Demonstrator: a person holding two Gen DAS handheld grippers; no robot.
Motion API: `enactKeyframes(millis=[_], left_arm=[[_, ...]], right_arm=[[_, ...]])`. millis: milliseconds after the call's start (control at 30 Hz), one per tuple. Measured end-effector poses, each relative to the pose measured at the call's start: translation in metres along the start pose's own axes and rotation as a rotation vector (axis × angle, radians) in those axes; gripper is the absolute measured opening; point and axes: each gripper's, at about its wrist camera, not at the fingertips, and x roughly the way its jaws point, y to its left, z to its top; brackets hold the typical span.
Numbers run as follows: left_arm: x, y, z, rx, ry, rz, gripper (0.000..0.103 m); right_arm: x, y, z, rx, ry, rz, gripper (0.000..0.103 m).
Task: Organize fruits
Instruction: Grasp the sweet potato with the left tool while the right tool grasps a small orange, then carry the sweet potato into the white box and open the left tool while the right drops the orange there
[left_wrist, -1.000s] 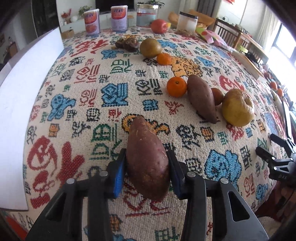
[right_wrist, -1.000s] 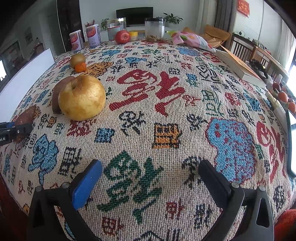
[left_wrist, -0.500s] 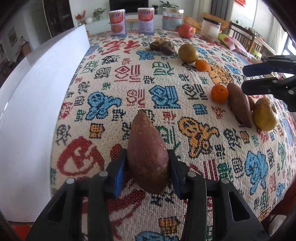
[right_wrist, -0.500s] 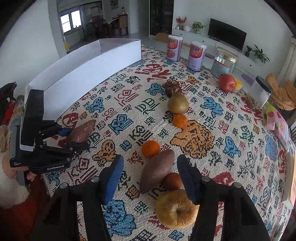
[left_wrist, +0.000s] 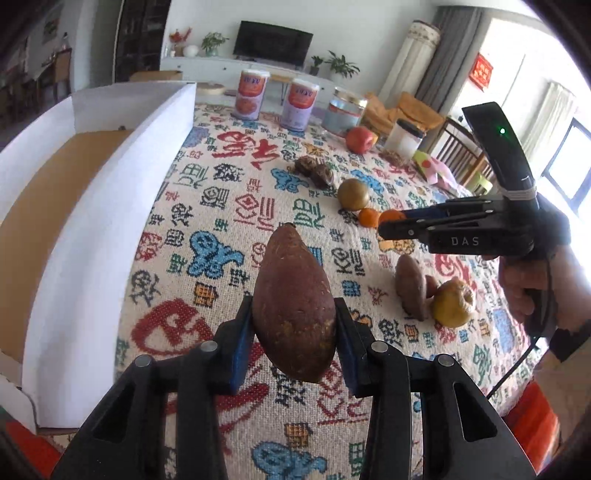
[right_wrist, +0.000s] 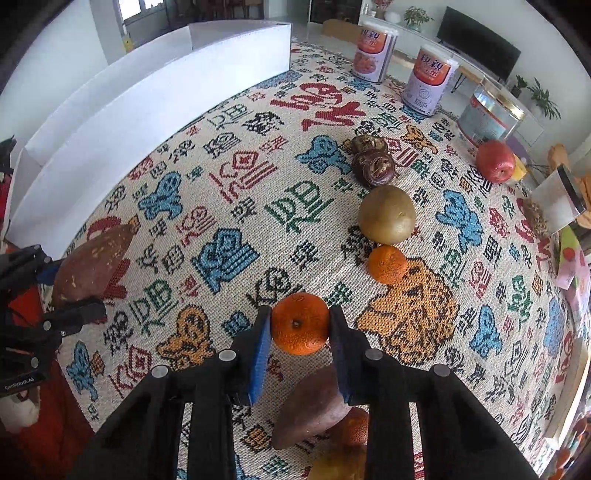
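Fruits lie spread over a worktop (right_wrist: 236, 206) draped in a coarse woven cloth with red, blue and green characters; its rough weave probably keeps the round pieces from rolling. To the left of both grippers stands a long white cardboard box (left_wrist: 92, 206), open-topped with a bare brown floor, which I take to be where the produce is meant to go.

Between the blue pads of the left gripper (left_wrist: 293, 338) sits a large sweet potato (left_wrist: 291, 299), clamped across its thick middle with the tapered tip pointing ahead. Gripping at the widest part likely keeps the heavy, dull-skinned root from pivoting. It looks raised off the cloth, with the box wall just off to its left.

Beyond the right gripper (right_wrist: 300, 325), in a loose row, lie a matte olive-brown round fruit (right_wrist: 387, 215), two dark knobbly roots (right_wrist: 373, 162) and a second, smaller orange (right_wrist: 387, 264); a glossy red apple (right_wrist: 495, 161) sits farther off to the right. Just beneath and behind its jaws rest another sweet potato (right_wrist: 310, 408) and a yellowish pear (left_wrist: 453, 302), touching each other.

The right gripper's jaws have just been closing and now press on either side of a small orange (right_wrist: 300, 323), its pitted peel and stem scar facing the camera. Whether it is lifted clear of the cloth I cannot tell.
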Motion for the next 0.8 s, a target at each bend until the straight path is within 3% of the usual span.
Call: enactKeyframes(millis=[100, 267, 333, 433, 567, 600, 667, 733, 800], left_arm=[[-0.053, 0.017, 0.030, -0.018, -0.099, 0.004, 0.041], [-0.096, 0.086, 0.062, -0.064, -0.164, 0.229, 0.041], [-0.094, 0.124, 0.065, -0.109, -0.145, 0.313, 0.041], [-0.081, 0.171, 0.054, -0.156, -0.082, 0.441, 0.041], [-0.067, 0.203, 0.036, -0.205, -0.018, 0.488, 0.043], [-0.068, 0.204, 0.033, -0.203, -0.023, 0.501, 0.045], [-0.072, 0.205, 0.028, -0.203, -0.045, 0.533, 0.074], [-0.077, 0.200, 0.026, -0.209, -0.087, 0.543, 0.085], [-0.081, 0.194, 0.027, -0.215, -0.116, 0.515, 0.086]], right_arm=[[-0.036, 0.014, 0.022, 0.083, -0.130, 0.091, 0.031], [-0.075, 0.099, 0.072, 0.036, -0.279, 0.270, 0.031], [-0.073, 0.137, 0.091, 0.017, -0.288, 0.340, 0.031], [-0.052, 0.193, 0.116, -0.019, -0.270, 0.377, 0.031], [-0.014, 0.239, 0.133, -0.018, -0.215, 0.380, 0.031], [-0.006, 0.247, 0.136, -0.015, -0.203, 0.377, 0.032], [0.007, 0.255, 0.140, -0.008, -0.178, 0.365, 0.033], [0.012, 0.253, 0.141, 0.018, -0.171, 0.354, 0.047], [0.008, 0.241, 0.136, 0.056, -0.197, 0.356, 0.072]])
